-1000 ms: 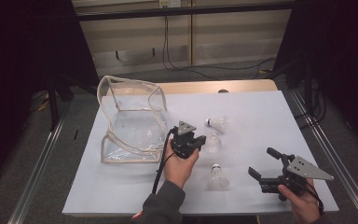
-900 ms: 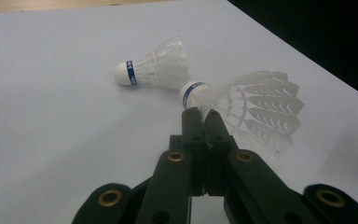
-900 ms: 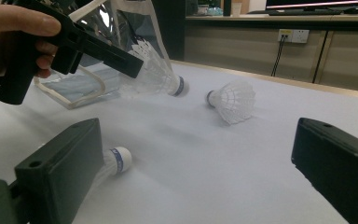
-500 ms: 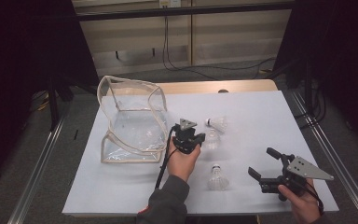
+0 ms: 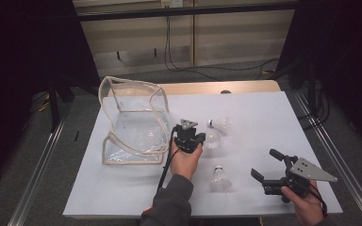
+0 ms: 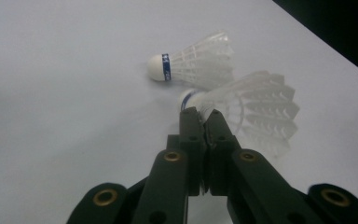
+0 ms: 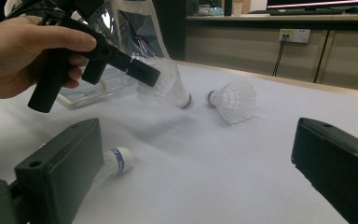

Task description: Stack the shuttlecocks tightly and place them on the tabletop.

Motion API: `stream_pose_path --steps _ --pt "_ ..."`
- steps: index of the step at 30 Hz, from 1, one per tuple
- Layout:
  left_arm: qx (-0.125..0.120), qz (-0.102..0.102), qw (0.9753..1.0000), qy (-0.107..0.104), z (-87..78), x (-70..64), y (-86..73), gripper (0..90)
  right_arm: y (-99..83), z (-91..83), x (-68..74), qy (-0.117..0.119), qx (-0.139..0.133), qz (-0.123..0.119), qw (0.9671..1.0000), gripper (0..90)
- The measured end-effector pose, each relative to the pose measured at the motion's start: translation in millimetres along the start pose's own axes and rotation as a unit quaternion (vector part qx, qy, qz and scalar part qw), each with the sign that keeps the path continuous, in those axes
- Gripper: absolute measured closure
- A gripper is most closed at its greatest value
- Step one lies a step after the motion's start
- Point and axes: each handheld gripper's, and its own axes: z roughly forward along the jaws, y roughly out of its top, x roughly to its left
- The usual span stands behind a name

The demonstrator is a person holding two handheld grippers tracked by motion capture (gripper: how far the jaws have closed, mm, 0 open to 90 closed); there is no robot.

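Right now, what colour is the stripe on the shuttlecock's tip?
Blue, on the far shuttlecock's white cork; clearest in the left gripper view.

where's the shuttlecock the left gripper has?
In the high view the held shuttlecock is mid-table in the left gripper, just right of the clear bag. A second shuttlecock lies just behind it, a third shuttlecock nearer the person.
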Motion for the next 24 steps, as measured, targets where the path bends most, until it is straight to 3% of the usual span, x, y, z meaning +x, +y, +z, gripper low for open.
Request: stream_pose_path --steps 5,11,18,20,24 --pt "-0.004 0.002 1.0000 0.008 5.8 1.6 -0.9 85.2 0.1 -0.1 -0.1 0.001 0.000 -0.001 1.0000 1.4" --pt "-0.034 -0.003 0.9994 0.010 10.7 3.9 0.6 84.6 0.0 -0.1 -0.4 0.000 0.000 0.000 1.0000 1.4" --pt "-0.047 -0.014 0.9988 0.009 17.3 5.2 0.4 85.7 -0.3 0.4 -0.8 0.000 0.001 0.000 1.0000 1.4" --pt "-0.047 -0.015 0.9988 0.008 17.9 4.9 0.9 87.2 -0.3 0.4 -0.9 0.001 0.001 0.000 1.0000 1.4" --pt "-0.038 -0.004 0.9989 0.026 14.9 6.0 4.7 89.5 -0.4 0.4 -0.9 0.001 0.001 0.003 1.0000 1.4"
